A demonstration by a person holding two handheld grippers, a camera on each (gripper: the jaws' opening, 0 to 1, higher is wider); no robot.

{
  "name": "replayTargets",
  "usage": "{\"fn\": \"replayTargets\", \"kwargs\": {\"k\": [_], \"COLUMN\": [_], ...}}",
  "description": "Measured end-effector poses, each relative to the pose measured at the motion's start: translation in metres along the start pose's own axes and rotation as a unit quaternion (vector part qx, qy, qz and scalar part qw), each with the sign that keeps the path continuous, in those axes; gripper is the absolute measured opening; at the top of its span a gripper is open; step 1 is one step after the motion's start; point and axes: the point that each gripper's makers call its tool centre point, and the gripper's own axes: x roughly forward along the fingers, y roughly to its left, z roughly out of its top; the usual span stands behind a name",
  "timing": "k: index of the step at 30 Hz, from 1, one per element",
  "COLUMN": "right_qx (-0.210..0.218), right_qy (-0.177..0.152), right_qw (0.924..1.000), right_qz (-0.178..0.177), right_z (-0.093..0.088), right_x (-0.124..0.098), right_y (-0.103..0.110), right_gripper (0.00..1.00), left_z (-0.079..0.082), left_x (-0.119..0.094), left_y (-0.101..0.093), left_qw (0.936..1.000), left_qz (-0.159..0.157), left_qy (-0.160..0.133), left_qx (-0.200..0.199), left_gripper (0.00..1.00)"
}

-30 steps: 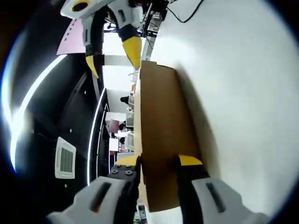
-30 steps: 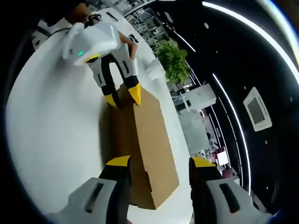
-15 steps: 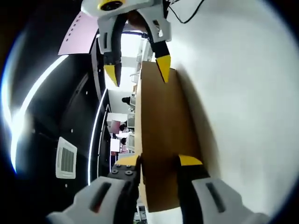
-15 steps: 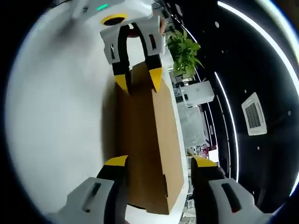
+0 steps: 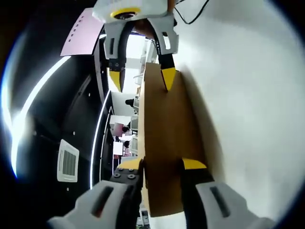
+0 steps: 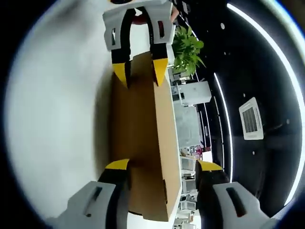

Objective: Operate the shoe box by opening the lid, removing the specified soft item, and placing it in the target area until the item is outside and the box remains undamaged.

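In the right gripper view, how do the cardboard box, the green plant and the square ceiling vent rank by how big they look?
1. Cardboard box, by far the largest.
2. Green plant.
3. Ceiling vent, a little smaller than the plant.
The box is much nearer the camera, so this ranks looks, not true size.

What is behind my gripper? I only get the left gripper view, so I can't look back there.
Observer: A green plant. The right gripper view shows it in the room beyond your end of the box.
Operator: Is my gripper around the box?
Observer: Yes. Seen from the front, the left gripper is open, with one yellow tip on each side of the box's end.
Operator: What about the other gripper?
Observer: In its own view, the right gripper is open wide, and its end of the box lies between the jaws on the white table.
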Motion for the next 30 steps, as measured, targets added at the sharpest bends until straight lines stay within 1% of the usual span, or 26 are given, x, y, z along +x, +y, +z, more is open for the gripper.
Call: {"fn": "replayTargets", "kwargs": {"k": [1,3,6,8,11,14,18,22,25,30], "right_qx": [-0.001,-0.020,-0.037,-0.048,-0.036,-0.038,-0.038,-0.033,-0.032,-0.032], "right_qy": [0.000,0.002,0.000,-0.003,0.006,0.009,0.008,0.009,0.013,0.011], "right_qw": [1.0000,0.9998,0.9993,0.9988,0.9993,0.9991,0.9992,0.9994,0.9994,0.9994], "right_qz": [-0.001,-0.006,-0.006,-0.010,-0.012,-0.013,-0.009,0.001,0.004,0.005], "right_z": [0.000,0.003,0.006,0.002,0.002,0.002,0.003,0.003,0.003,0.003], "right_x": [0.000,-0.001,0.000,0.008,0.011,0.013,0.012,0.011,0.012,0.012], "right_y": [0.000,-0.001,0.003,0.004,0.003,0.004,0.008,0.015,0.018,0.019], "right_gripper": [0.56,0.56,0.55,0.54,0.54,0.53,0.48,0.39,0.36,0.35], "left_z": [0.000,0.000,0.000,0.000,0.000,0.000,0.001,0.002,0.002,0.002], "left_x": [0.000,0.000,0.001,0.001,0.000,0.001,0.000,-0.001,-0.001,0.000], "left_y": [0.000,0.000,0.000,-0.001,-0.001,-0.001,-0.001,-0.001,-0.001,-0.001], "left_qw": [1.0000,1.0000,1.0000,1.0000,1.0000,1.0000,1.0000,1.0000,1.0000,0.9999], "left_qz": [0.000,0.001,0.003,0.004,0.004,0.006,0.007,0.007,0.009,0.013], "left_qy": [0.000,0.001,0.001,0.000,0.000,0.000,0.000,-0.001,0.000,0.003], "left_qx": [0.000,0.000,-0.001,-0.002,-0.002,-0.001,-0.001,-0.002,-0.002,-0.001], "left_gripper": [0.30,0.30,0.30,0.30,0.30,0.30,0.30,0.30,0.30,0.30]}}
